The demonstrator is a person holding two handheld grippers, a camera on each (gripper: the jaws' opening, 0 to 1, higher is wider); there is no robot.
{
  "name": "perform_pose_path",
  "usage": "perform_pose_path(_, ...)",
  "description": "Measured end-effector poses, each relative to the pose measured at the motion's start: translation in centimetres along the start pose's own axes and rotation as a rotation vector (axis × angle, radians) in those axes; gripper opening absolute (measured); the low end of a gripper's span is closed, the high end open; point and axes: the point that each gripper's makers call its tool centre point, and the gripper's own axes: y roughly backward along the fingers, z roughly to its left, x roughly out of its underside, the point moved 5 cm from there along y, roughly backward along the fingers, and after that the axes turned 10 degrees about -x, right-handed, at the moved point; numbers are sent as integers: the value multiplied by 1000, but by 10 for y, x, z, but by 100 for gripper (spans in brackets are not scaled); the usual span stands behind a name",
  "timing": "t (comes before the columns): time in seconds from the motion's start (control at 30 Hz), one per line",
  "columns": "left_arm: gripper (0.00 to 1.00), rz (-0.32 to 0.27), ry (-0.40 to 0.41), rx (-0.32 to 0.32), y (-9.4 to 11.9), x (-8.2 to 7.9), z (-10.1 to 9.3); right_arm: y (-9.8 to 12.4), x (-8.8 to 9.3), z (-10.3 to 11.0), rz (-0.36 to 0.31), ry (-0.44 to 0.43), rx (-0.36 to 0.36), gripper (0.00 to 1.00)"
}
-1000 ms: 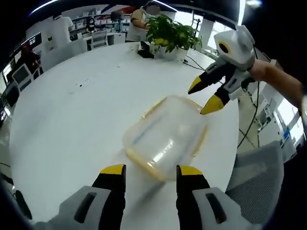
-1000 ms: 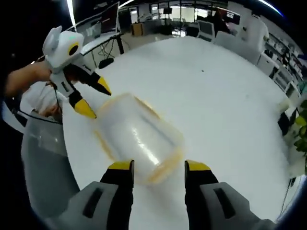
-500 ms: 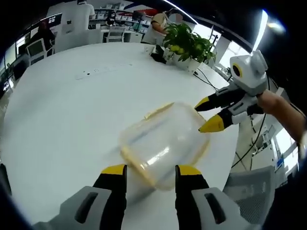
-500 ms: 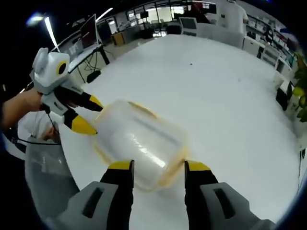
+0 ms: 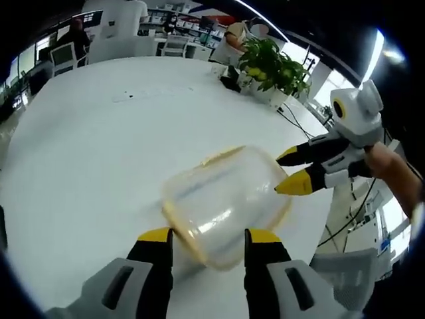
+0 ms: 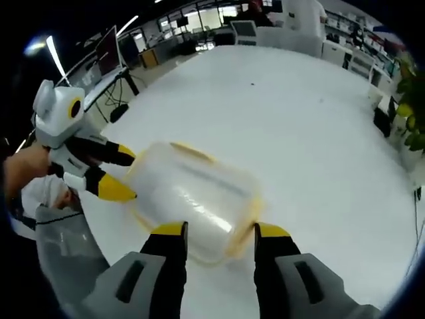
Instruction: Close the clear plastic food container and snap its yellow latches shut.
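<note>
Both tools are gaping: left tool [image 5: 204, 236] and right tool [image 6: 218, 230] are flanking the container [image 5: 224, 196] at centre frame, gripping nothing, on the counter [image 5: 86, 146].

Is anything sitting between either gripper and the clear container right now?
Nothing visible. The clear plastic food container with yellow rim lies on the white round table, the left gripper and right gripper at opposite ends.

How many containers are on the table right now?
1: a clear plastic container with yellow trim, lying on the white table between the left gripper and the right gripper. Things beyond the potted plant are too small to tell.
</note>
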Motion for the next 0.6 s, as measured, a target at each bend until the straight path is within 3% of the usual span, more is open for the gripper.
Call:
perform_pose_path(0.1,34,27,20,-14,-2,-3,-1,-2,1,-3,-19,-54,-18,34)
perform_pose_path(0.13,34,32,23,-22,-3,-4,-1,-1,4,-5,2,-79,-18,34)
perform_pose_path(0.17,33,45,72,-33,-4,-4,-3,-4,1,-6,-18,-88,-28,34)
perform_pose_path(0.2,32,43,56,-7,-3,-4,-4,-3,2,-5,-21,-89,-28,33)
perform_pose_path(0.27,30,58,171,9,-3,3,2,-6,2,-4,-14,-87,-18,33)
perform_pose_path(0.6,31,36,136,6,-4,2,3,-5,1,-2,-22,-100,-6,34)
